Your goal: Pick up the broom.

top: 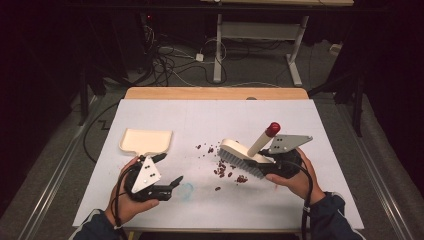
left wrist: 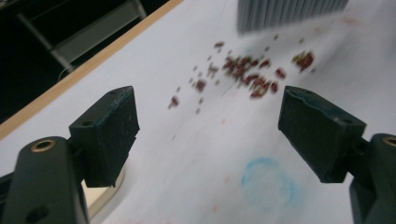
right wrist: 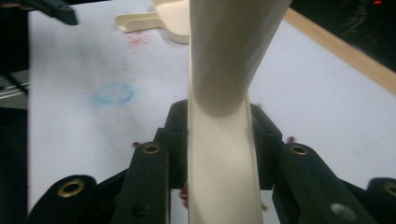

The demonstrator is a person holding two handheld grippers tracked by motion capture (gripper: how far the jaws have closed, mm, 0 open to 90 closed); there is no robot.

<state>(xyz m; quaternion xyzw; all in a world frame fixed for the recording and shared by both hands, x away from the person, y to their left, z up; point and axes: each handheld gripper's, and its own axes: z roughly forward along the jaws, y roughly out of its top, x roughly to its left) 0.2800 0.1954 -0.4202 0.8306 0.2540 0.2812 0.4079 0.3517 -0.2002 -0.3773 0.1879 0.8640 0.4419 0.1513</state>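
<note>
In the high view, a cream brush [top: 242,152] with grey bristles and a red-tipped handle is seen clamped in the right gripper [top: 274,162], tilted, with its bristles over a scatter of dark red beans [top: 225,170] on the white table sheet [top: 210,120]. The beans lie just below and to the left of the brush head. A cream dustpan [top: 146,141] rests flat on the sheet, well to the left of the brush. The left gripper [top: 170,172] is held just below the dustpan, its jaws spread wide with nothing between them. A faint blue ring mark [top: 186,191] is found beside its tips, left of the brush.

In the left gripper view, the two black pads [left wrist: 109,133] are seen far apart and empty. The beans [left wrist: 247,74] are spread ahead of them, directly under the grey bristles of the brush [left wrist: 289,14] at the top edge. The blue ring mark [left wrist: 268,182] is seen on the sheet nearer than the beans, well short of the brush.

In the right gripper view, the cream handle of the brush [right wrist: 224,140] is gripped tightly between the jaws and rises through the middle of the picture. The dustpan [right wrist: 159,21] is seen beyond the handle, to its left, and the blue ring mark [right wrist: 113,93] lies on the sheet left of the handle.
</note>
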